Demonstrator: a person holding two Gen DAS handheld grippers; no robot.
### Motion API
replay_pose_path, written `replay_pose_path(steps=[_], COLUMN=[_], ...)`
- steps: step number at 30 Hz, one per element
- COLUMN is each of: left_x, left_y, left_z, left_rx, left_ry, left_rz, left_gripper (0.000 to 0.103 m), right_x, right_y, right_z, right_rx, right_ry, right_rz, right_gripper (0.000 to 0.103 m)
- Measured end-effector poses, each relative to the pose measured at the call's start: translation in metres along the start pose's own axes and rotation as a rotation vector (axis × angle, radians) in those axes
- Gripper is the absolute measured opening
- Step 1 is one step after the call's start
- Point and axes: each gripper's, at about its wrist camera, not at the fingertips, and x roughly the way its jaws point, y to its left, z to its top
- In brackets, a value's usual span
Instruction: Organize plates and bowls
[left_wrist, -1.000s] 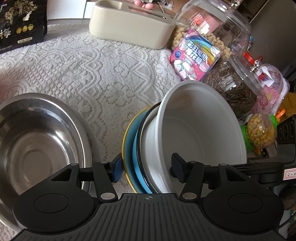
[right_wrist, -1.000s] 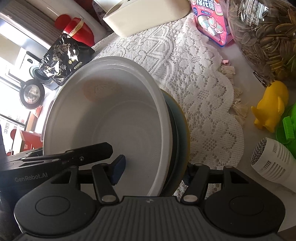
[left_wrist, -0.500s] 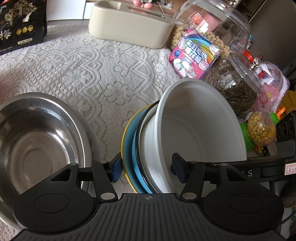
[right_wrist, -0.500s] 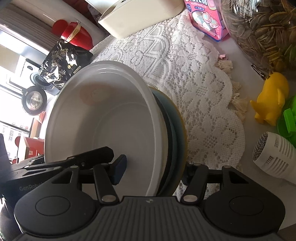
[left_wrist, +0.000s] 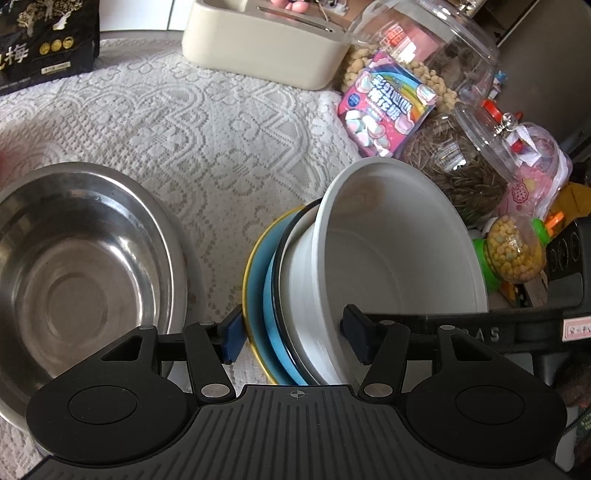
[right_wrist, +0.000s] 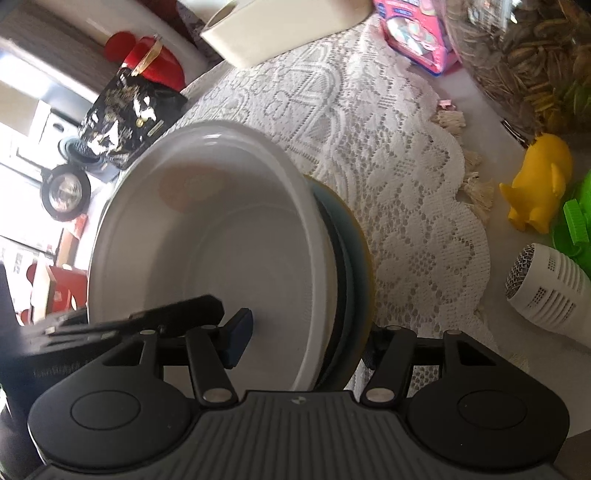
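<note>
In the left wrist view, a steel bowl (left_wrist: 85, 266) is sitting at the far left on the lace cloth (left_wrist: 207, 125) that is covering the table, its hollow facing up. Just right of it, the left hand-held gripper (left_wrist: 291, 336) is clenching a tilted stack of dishes: its left pad is pressing the back of the yellow-rimmed blue plate (left_wrist: 258, 295), and its right pad is sitting inside the white bowl (left_wrist: 399, 258). Between those two, a dark-rimmed dish (left_wrist: 282, 273) is nesting edge-on. The stack is standing nearly on edge, with the white bowl's opening facing right, close in front of the gripper body. Further right, the arm of the other gripper is crossing behind the bowl. Beyond, a cream box (left_wrist: 266, 48), a pink candy packet (left_wrist: 388, 110) and a seed jar (left_wrist: 454, 166) are lining the table's far side.

In the right wrist view, the right hand-held gripper (right_wrist: 306, 345) is grasping the same stack from the opposite side: its left pad is lying inside the white bowl (right_wrist: 229, 266), and its right pad is hidden behind the blue plate (right_wrist: 360, 266). To the right, a yellow pig toy (right_wrist: 539, 181) and a white ribbed device (right_wrist: 546, 288) are resting on the table beside the lace cloth (right_wrist: 399, 177).
</note>
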Motion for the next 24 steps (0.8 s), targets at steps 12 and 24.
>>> replay_pose_path(steps=[12,24], left_x=[0.0040,0.0055], left_y=[0.0005,-0.0004], left_z=[0.0055,0.0052], left_rx=[0.032,0.032], left_ry=[0.026,0.031], left_rz=[0.005,0.002], left_gripper=[0.060,0.060], right_x=[0.0027,0.0036], right_y=[-0.0037,-0.0015], right_z=[0.0005,0.0014], right_rx=[0.040,0.030], right_ry=[0.004,0.016], right_rz=[0.029,0.020], right_gripper=[0.062,0.061])
